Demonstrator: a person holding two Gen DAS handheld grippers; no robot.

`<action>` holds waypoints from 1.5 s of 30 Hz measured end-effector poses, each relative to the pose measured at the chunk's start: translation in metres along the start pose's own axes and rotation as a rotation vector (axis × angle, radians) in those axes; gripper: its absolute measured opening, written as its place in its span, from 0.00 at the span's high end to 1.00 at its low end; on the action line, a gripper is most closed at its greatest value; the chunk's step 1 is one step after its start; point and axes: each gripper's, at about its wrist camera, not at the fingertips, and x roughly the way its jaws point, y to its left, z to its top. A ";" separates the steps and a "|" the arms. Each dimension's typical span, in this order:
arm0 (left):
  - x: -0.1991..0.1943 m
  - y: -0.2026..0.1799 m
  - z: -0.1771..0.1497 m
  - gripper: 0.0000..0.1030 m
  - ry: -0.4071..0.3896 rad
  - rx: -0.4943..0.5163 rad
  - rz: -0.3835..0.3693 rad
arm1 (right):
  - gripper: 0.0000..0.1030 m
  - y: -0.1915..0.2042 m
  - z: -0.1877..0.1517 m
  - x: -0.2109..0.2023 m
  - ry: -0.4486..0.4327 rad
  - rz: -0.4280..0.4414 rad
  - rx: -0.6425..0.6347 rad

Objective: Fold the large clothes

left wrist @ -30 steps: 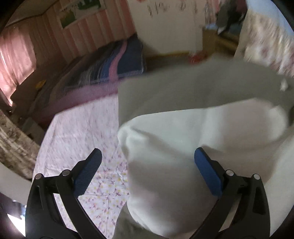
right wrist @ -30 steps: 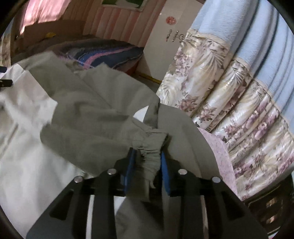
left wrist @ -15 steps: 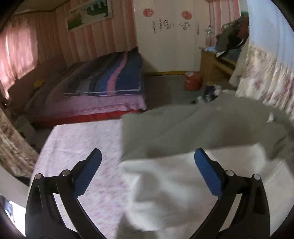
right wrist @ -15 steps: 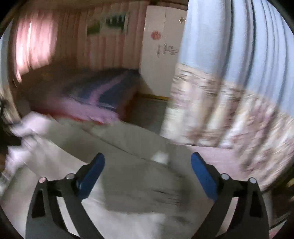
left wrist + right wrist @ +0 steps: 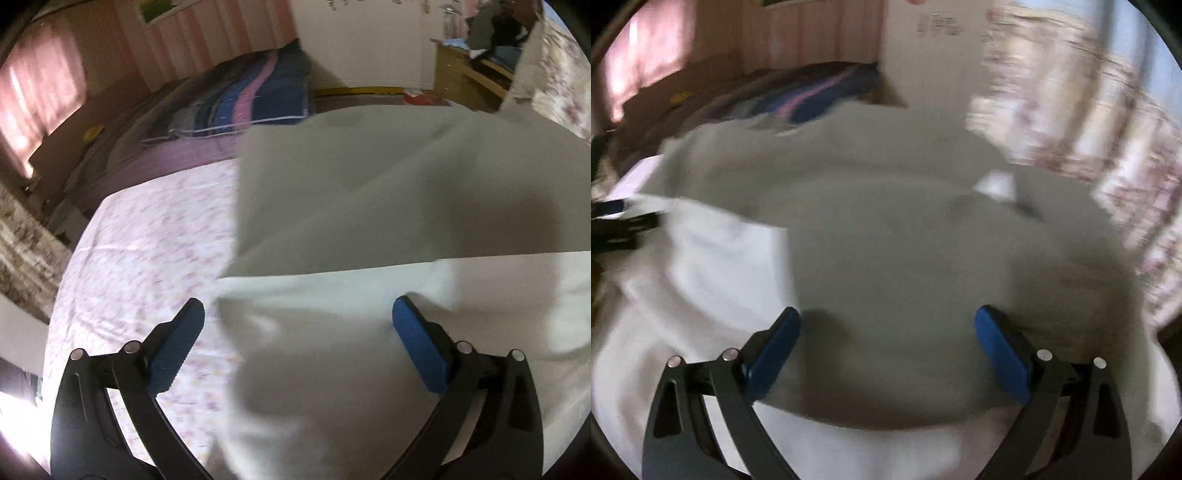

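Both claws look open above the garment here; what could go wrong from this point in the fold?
1. The grey garment lies over the white cloth with soft creases; neither the left claw nor the right claw holds it, so the fold may slacken.
2. A regrasp could pinch both layers together and drag the white cloth along.
3. Both views are blurred, so edges are hard to judge.

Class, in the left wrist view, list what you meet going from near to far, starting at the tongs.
Left tongs, open → white fabric → grey garment → striped blanket on the far bed → white wardrobe.
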 end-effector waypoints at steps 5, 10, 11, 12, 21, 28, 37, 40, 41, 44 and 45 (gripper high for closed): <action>-0.031 0.028 -0.025 0.03 -0.050 -0.039 -0.083 | 0.07 -0.015 -0.017 -0.039 -0.053 0.073 -0.030; -0.095 0.045 -0.072 0.03 -0.136 -0.049 -0.179 | 0.07 -0.031 -0.046 -0.110 -0.162 0.125 -0.036; -0.107 0.045 -0.080 0.03 -0.150 -0.045 -0.186 | 0.07 -0.040 -0.058 -0.130 -0.185 0.105 -0.027; -0.124 0.048 -0.094 0.03 -0.175 -0.043 -0.195 | 0.06 -0.049 -0.067 -0.141 -0.197 0.081 -0.020; -0.218 0.051 -0.183 0.03 -0.338 -0.049 -0.246 | 0.06 -0.123 -0.173 -0.175 -0.101 -0.100 0.040; -0.248 0.050 -0.219 0.03 -0.409 -0.038 -0.195 | 0.06 -0.143 -0.215 -0.168 -0.068 -0.176 0.049; -0.253 0.056 -0.240 0.03 -0.373 -0.054 -0.206 | 0.80 -0.171 -0.220 -0.142 -0.031 -0.236 0.091; -0.255 0.058 -0.239 0.03 -0.373 -0.050 -0.208 | 0.88 -0.186 -0.210 -0.158 -0.078 -0.161 0.201; -0.254 0.057 -0.238 0.03 -0.374 -0.050 -0.213 | 0.89 -0.190 -0.205 -0.166 -0.102 -0.130 0.249; -0.259 0.057 -0.232 0.03 -0.384 -0.045 -0.226 | 0.89 -0.191 -0.187 -0.202 -0.197 -0.002 0.347; -0.261 0.057 -0.230 0.03 -0.387 -0.045 -0.231 | 0.89 -0.186 -0.178 -0.216 -0.231 0.055 0.360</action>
